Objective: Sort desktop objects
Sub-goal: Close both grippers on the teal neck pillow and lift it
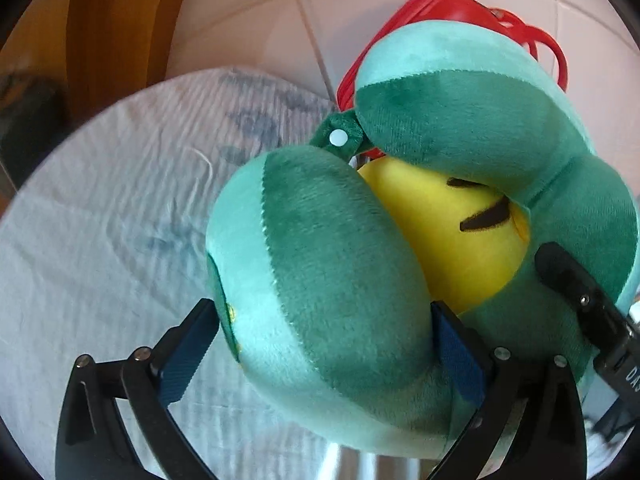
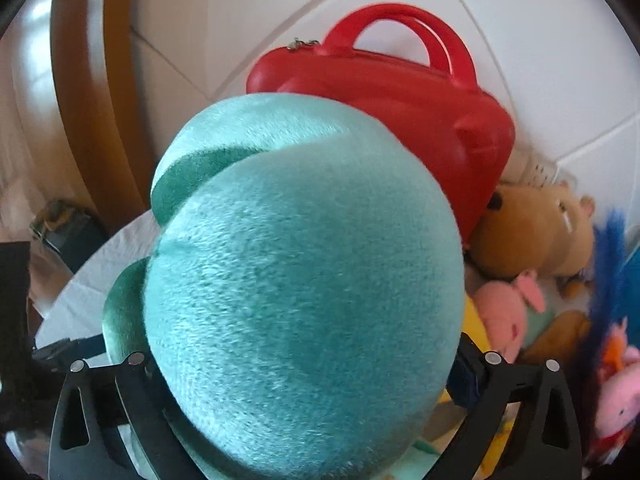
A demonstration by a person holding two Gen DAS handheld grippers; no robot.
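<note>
A green plush neck pillow (image 1: 328, 264) with a snapped strap fills both views. A yellow plush face (image 1: 444, 232) is wedged in its middle. My left gripper (image 1: 324, 344) is shut on the pillow's near arm, blue pads pressed into both sides. My right gripper (image 2: 304, 364) is shut on another part of the pillow (image 2: 304, 276), which hides most of its fingers. One black finger of the right gripper (image 1: 580, 300) shows at the right of the left wrist view.
A red hard case with handles (image 2: 400, 96) stands behind the pillow against a white tiled wall. Several plush toys, among them a brown one (image 2: 536, 232) and a pink one (image 2: 504, 312), lie at the right. A white cloth (image 1: 112, 200) covers the table.
</note>
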